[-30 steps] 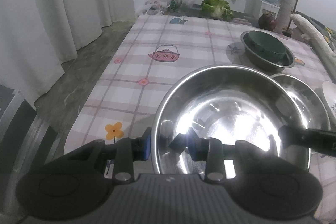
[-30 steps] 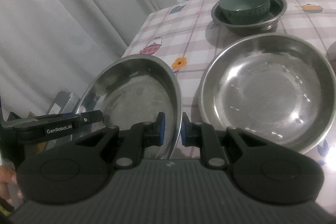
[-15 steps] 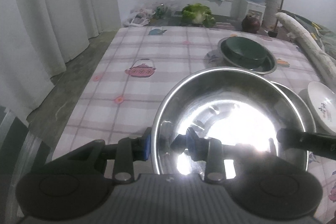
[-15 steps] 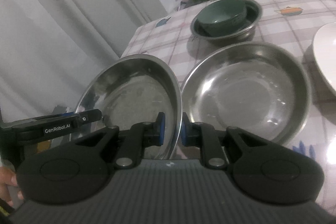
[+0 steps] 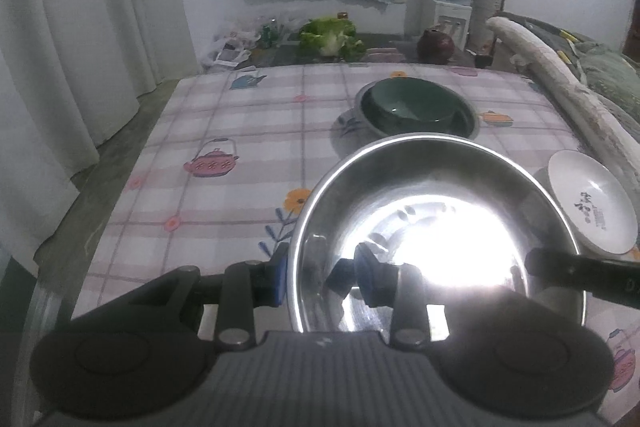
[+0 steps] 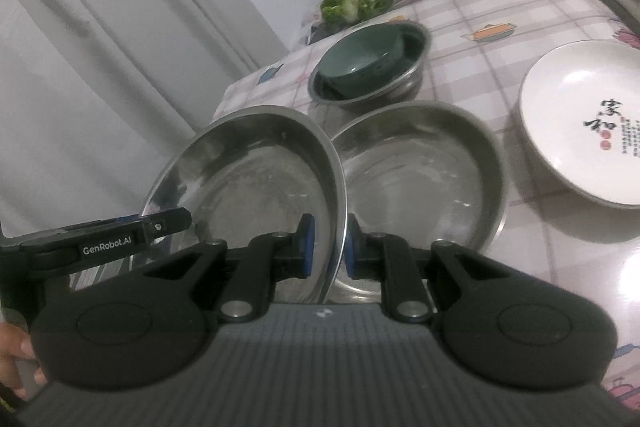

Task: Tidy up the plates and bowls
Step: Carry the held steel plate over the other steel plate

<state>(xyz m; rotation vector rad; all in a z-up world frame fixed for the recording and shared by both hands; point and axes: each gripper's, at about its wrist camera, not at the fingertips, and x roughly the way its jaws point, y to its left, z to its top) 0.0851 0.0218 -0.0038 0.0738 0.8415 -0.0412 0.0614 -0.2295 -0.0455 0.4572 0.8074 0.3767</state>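
Both grippers are clamping opposite rims of the wide shiny steel basin (image 6: 248, 183); left gripper (image 5: 320, 273), right gripper (image 6: 326, 247); the second steel basin (image 6: 420, 167) on the table (image 6: 560, 247) is lying just beyond and right.

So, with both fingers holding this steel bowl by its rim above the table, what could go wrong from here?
1. The held steel bowl is pinched only at its thin rim by the left gripper and right gripper; it might slip or tilt.
2. A second steel bowl lies close beside it, so the two could knock together.
3. The white plate is near and could be bumped.
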